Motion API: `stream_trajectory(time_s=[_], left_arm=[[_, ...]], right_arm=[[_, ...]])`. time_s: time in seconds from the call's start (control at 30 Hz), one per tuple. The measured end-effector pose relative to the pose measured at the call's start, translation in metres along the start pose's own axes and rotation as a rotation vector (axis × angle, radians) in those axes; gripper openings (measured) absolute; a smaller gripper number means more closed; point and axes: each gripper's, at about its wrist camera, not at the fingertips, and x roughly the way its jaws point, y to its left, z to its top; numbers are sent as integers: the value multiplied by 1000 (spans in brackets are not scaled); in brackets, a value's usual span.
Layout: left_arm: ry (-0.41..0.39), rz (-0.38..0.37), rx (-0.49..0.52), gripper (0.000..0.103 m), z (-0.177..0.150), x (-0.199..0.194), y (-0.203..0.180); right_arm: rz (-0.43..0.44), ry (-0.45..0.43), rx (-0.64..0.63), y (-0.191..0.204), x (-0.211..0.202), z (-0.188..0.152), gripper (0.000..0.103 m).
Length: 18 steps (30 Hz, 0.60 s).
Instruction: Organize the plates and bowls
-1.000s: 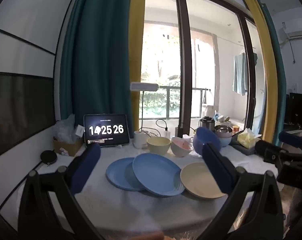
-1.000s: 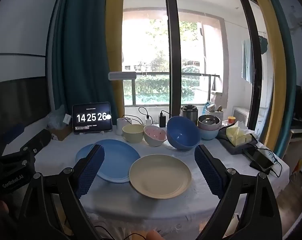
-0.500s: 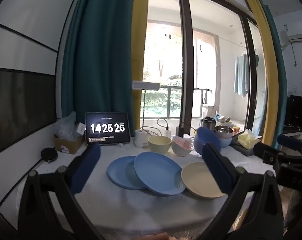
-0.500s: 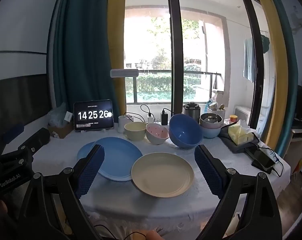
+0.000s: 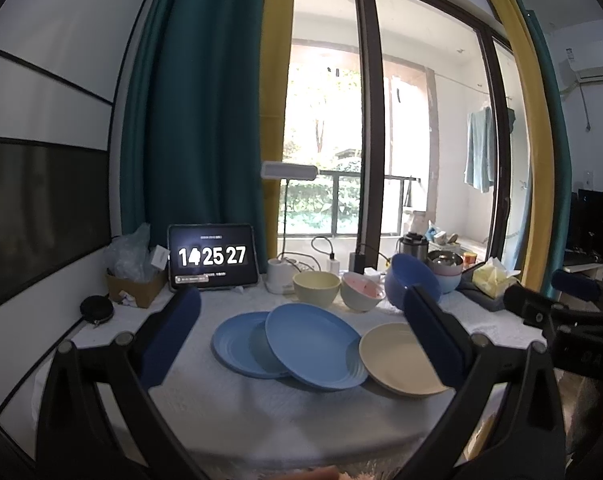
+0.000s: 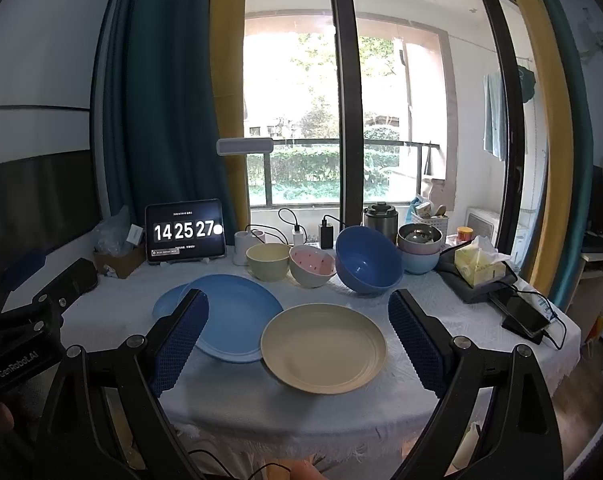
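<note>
Both grippers hang back from the table (image 6: 221, 392), level with the dishes, probably so each camera takes in the whole spread before a first pick. Nothing looks sorted yet. At lower centre of the right view lies the cream plate (image 6: 323, 347), and left of it the blue plate (image 6: 237, 316) rests overlapping a second blue plate (image 5: 237, 346), so a stack seems half made. Behind them, mid-frame, stand the yellow bowl (image 6: 267, 261), the pink bowl (image 6: 312, 270) and the big blue bowl (image 6: 367, 259), which leans tilted. Further right are more bowls (image 6: 419, 248), already nested.

The right gripper (image 6: 299, 338) has its fingers wide apart, framing the cream plate and touching nothing. The left gripper (image 5: 301, 330) is likewise spread wide and empty, its pads either side of the blue plates.
</note>
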Motion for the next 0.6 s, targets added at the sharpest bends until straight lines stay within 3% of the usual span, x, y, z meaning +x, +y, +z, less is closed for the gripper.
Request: stream_trajectory(time_s=[0.6], left_arm=[[2,-4,1,102,0,2,-3]], right_arm=[[-2,4,2,0,0,2,94]])
